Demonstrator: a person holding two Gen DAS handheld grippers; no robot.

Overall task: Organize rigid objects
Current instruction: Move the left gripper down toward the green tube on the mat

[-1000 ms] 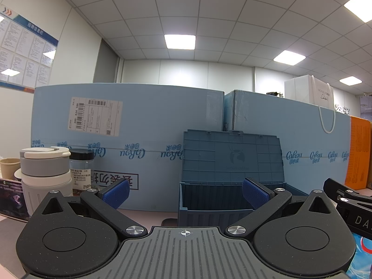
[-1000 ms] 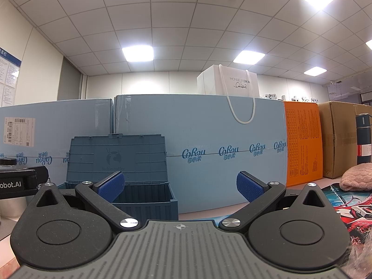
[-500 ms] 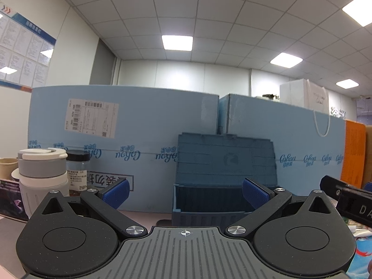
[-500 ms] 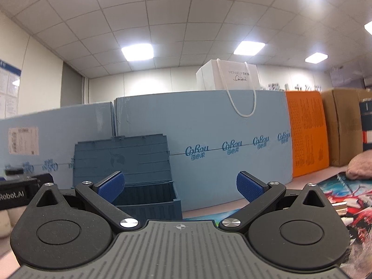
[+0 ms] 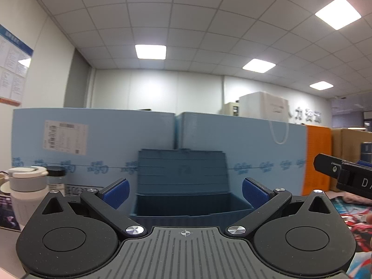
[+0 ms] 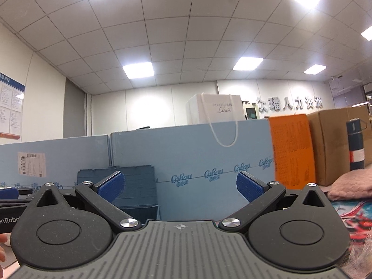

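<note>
1. the left gripper [image 5: 184,191] has its blue pads spread wide with nothing between them; the right gripper [image 6: 180,186] is the same, wide apart and empty.
2. framed straight ahead between the left pads sits the dark blue storage box [image 5: 186,197], lid tipped up and back against the light blue foam board [image 5: 104,144]; from the right wrist view the same box [image 6: 137,193] lies off to the left.
3. the box looks like ribbed hard plastic: likely stiff, light while empty, and a little slick on its walls. the top rim of a side wall seems the best place to pinch; the hinged lid would probably swing if pulled.
4. on the left stand a white lidded cup [image 5: 26,190] and, just behind it, a clear jar [image 5: 55,179] with a black cap. both appear rigid and round, so they may roll out of a shallow pinch; taking them across the body below the lid looks safer. the jar could be glass, so treat it as fragile.
5. far right, a dark flask [image 6: 355,144] stands by a cardboard carton [image 6: 330,146]: tall, likely metal, heavy if full, easy to topple.
6. a pink soft bundle [image 6: 348,183] lies near it, not rigid.
</note>
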